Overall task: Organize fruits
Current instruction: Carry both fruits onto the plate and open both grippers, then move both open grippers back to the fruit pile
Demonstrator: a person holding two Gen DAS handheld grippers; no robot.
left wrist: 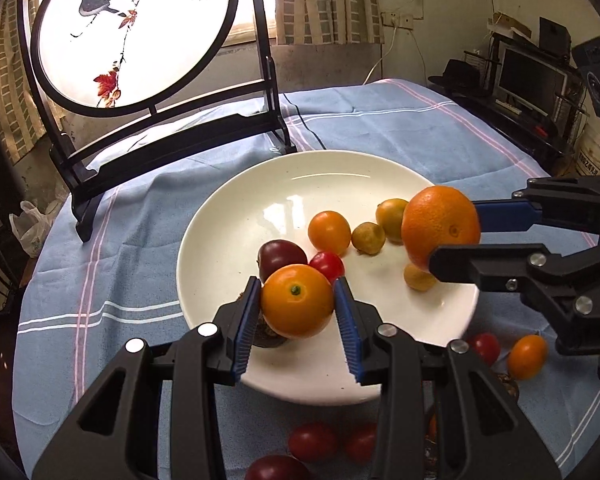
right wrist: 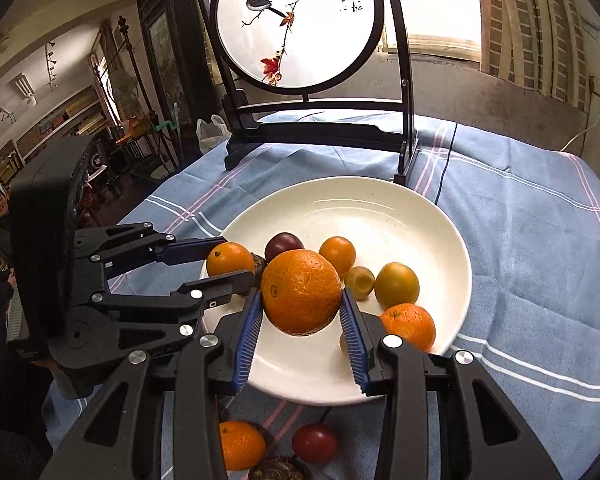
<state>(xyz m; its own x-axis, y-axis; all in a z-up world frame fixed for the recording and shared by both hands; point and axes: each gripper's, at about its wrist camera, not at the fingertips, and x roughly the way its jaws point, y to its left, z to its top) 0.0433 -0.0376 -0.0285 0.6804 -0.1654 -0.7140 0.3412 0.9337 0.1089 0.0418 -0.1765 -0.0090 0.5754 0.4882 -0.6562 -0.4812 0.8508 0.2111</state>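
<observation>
My left gripper [left wrist: 296, 300] is shut on a smooth orange fruit [left wrist: 297, 304] with a green stem, over the near-left part of the white plate [left wrist: 340, 168]. My right gripper [right wrist: 302, 300] is shut on a big rough orange [right wrist: 301, 292] over the plate [right wrist: 380, 196]. On the plate lie a purple plum [left wrist: 280, 254], a cherry tomato [left wrist: 329, 265], a small orange fruit [left wrist: 329, 232] and yellow kumquats [left wrist: 368, 238]. A mandarin [right wrist: 408, 326] rests at the plate's near right. In the right wrist view, the left gripper [right wrist: 236, 260] enters from the left.
A round bird-painted screen on a black stand [left wrist: 140, 32] rises just behind the plate. Loose cherry tomatoes [left wrist: 312, 440], a small orange fruit [left wrist: 526, 356], a mandarin [right wrist: 240, 444] and a brown fruit [right wrist: 278, 470] lie on the blue striped cloth [right wrist: 520, 240] near me.
</observation>
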